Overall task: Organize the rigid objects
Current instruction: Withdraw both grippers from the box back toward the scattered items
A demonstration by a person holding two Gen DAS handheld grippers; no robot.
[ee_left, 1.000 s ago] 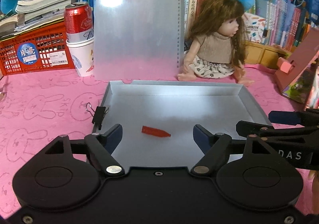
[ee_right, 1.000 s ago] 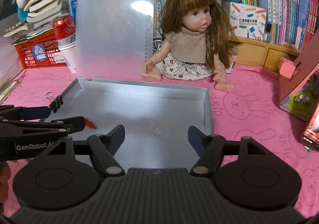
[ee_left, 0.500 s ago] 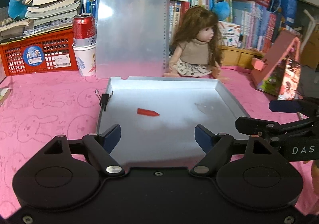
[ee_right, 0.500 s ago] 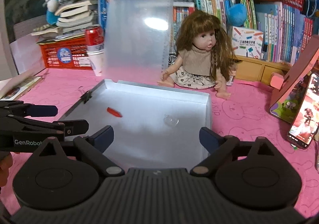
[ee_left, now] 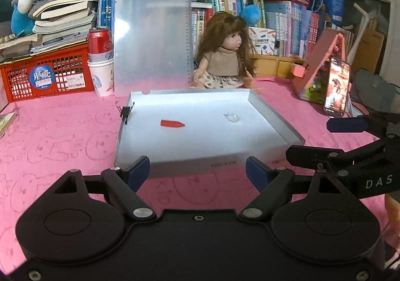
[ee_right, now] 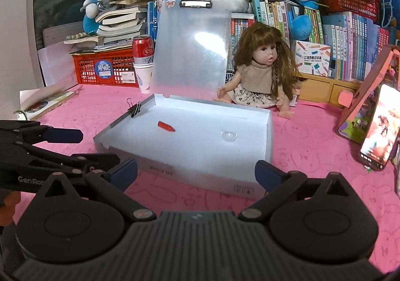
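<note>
Left claw (ee_left: 197, 168) and right claw (ee_right: 196, 171) both just opening wider, nothing between them.

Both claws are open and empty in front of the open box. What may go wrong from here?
1. The small clear dome in the box is transparent, so it is easy to miss or pinch badly.
2. The red piece lies flat on the floor of the box; a claw may push it instead of gripping it.
3. The lid stands upright behind the box; a bump could tip it shut.
</note>
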